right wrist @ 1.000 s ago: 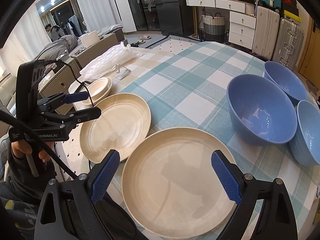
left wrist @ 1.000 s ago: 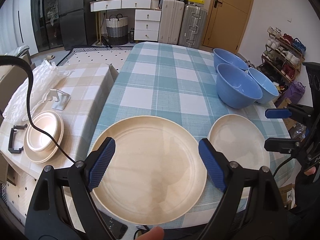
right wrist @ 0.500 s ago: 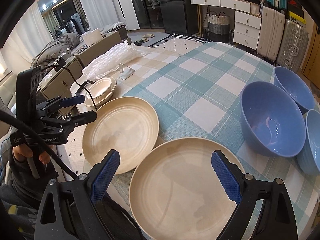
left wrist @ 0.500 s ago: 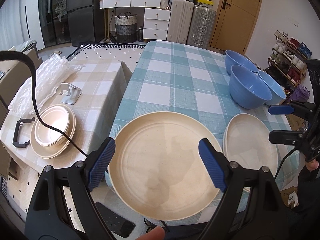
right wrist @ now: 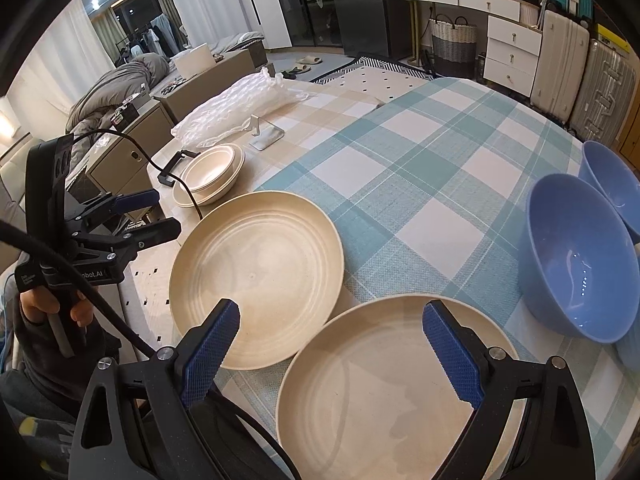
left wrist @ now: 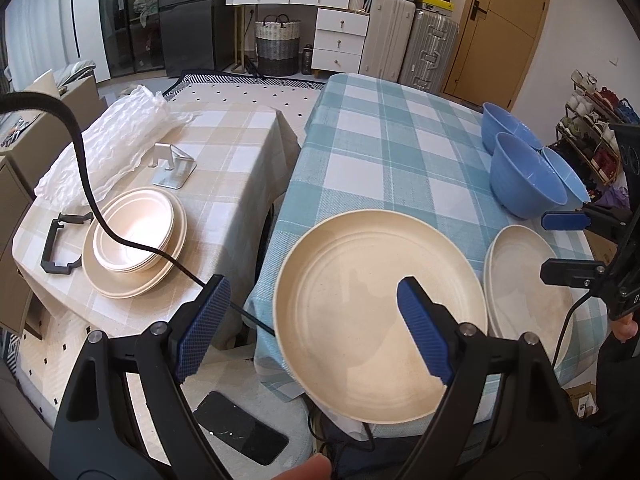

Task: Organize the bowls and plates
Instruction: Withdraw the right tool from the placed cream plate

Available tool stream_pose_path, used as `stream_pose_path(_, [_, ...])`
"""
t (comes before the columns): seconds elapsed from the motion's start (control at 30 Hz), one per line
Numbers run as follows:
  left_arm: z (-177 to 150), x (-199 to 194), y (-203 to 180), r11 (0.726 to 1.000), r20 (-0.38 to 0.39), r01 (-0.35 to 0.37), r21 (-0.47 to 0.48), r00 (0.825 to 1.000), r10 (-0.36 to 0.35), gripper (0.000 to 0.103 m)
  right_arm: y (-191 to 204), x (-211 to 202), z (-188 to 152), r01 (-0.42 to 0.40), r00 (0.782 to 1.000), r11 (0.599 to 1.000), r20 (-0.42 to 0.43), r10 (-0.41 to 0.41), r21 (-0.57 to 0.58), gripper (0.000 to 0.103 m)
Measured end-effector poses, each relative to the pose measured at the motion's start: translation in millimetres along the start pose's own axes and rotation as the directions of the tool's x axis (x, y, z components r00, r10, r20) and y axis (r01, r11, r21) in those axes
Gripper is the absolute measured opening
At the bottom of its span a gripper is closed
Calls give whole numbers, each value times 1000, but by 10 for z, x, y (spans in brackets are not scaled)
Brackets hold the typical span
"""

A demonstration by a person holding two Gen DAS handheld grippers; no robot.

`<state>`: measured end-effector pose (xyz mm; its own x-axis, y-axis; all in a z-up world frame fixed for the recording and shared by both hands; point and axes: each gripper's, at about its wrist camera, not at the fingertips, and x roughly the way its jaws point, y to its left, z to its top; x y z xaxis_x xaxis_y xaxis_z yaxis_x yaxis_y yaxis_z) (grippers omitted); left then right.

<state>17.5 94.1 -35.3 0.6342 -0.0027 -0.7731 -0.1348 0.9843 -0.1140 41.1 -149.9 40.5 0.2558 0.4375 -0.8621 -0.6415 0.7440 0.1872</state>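
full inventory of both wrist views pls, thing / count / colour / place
large plates: 2, cream, near edge of the teal check table, side by side
bowls: 3, blue, clustered on the same table's right side
stacked dishes: 1 pile, cream, shallow bowls on plates, on the beige check side table
bubble wrap: 1, clear white, far end of side table
phone stand: 1, silver, beside the wrap
black bracket: 1, left of the pile
phone: 1, black, low, below the table edge
left gripper: blue pads, open, over the left plate's rim
right gripper: blue pads, open, over the right plate
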Motion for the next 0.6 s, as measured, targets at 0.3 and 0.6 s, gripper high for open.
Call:
stream_pose_path(0.3, [-106, 124, 162, 1000, -21, -6, -25, 1000, 5, 84, 48, 208, 111, -12, 999, 1000, -35, 12, -6, 94])
stream_pose_path(0.6, [-205, 277, 197, 999, -47, 27, -37, 998, -29, 84, 151, 473, 202, -29, 996, 999, -83, 26, -32, 94])
